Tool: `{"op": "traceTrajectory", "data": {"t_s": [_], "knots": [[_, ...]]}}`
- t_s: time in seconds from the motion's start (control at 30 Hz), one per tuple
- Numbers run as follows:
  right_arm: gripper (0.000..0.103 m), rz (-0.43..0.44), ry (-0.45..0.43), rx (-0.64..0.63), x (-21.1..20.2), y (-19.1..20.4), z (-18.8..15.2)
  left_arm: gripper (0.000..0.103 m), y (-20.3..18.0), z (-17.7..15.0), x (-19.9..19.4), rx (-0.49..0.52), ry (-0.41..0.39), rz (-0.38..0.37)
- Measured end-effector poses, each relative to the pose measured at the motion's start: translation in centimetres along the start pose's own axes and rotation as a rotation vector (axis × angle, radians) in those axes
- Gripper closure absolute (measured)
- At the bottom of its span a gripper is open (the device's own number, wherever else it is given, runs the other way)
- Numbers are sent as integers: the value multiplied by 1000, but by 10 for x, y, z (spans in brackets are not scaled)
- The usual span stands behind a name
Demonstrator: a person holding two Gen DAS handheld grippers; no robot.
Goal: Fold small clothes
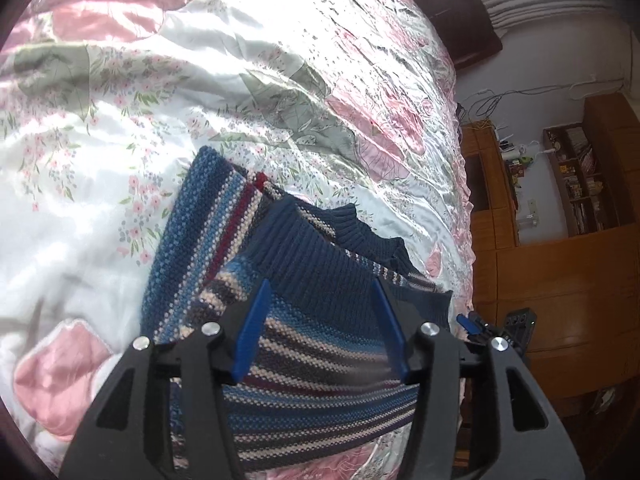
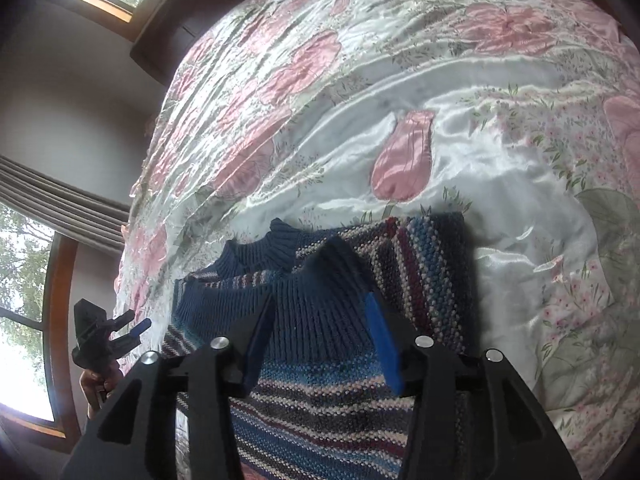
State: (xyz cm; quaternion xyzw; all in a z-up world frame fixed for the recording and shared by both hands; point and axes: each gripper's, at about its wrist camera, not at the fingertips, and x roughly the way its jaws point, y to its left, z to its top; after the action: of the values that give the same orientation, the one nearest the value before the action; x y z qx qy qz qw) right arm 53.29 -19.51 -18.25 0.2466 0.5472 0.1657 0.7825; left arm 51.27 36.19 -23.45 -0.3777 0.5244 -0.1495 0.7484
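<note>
bed: big satin quilt (image 1: 208,92) with pink flowers and green leaves, takes up most of both views, a bit rumpled and shiny in the light

progress: I'd say we're partway in. The sweater looks like it's had at least one fold already, since the ribbed hem sits up over the body near the collar, but the bundle is still loose and uneven, so probably another fold or some squaring up left

sweater: small striped knit sweater (image 1: 304,320) in blues, cream and maroon, lying on the quilt near the bed's edge, right under both grippers

navy ribbing: chunky ribbed collar (image 2: 276,244) and ribbed hem band (image 2: 320,312), edges curling up a little, not flat

left gripper: left gripper (image 1: 322,292) hangs over the sweater, blue fingers spread wide, gripping nothing

right gripper: right gripper (image 2: 318,312) same deal, fingers well apart over the ribbed band, can't tell if the tips touch the knit
</note>
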Motion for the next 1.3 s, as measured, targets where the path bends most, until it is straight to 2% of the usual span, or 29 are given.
{"op": "traceTrajectory", "data": {"t_s": [0.13, 0.27, 0.4, 0.57, 0.6, 0.67, 0.7, 0.73, 0.83, 1.0, 1.13, 1.3], "knots": [[54, -19, 12, -2, 3, -10, 10, 46, 2, 9, 2, 66, 10, 51], [55, -32, 52, -14, 23, -18, 13, 46, 8, 15, 29, 125, 82, 117], [55, -57, 108, -43, 46, -23, 13, 41, 14, 20, 56, 168, 138, 191], [56, -46, 136, -74, 57, -20, 14, 41, 16, 28, 79, 188, 202, 185], [59, -54, 140, -80, 58, -20, 14, 45, 15, 28, 82, 190, 218, 177], [82, -67, 151, -101, 58, -18, 12, 70, 15, 28, 87, 189, 240, 169], [88, -75, 150, -112, 58, -17, 11, 90, 15, 28, 89, 199, 244, 182], [92, -76, 148, -124, 56, -15, 9, 93, 14, 26, 90, 212, 239, 192], [93, -87, 119, -145, 49, -11, 5, 95, 10, 21, 86, 227, 197, 192], [93, -90, 70, -178, 31, 4, 8, 96, -11, 19, 55, 267, 67, 143], [94, -74, 18, -189, 16, 18, 21, 97, -30, 32, 32, 291, 1, 99], [94, -82, -68, -157, 12, 26, 48, 97, -43, 56, 27, 285, -56, 96]]}}
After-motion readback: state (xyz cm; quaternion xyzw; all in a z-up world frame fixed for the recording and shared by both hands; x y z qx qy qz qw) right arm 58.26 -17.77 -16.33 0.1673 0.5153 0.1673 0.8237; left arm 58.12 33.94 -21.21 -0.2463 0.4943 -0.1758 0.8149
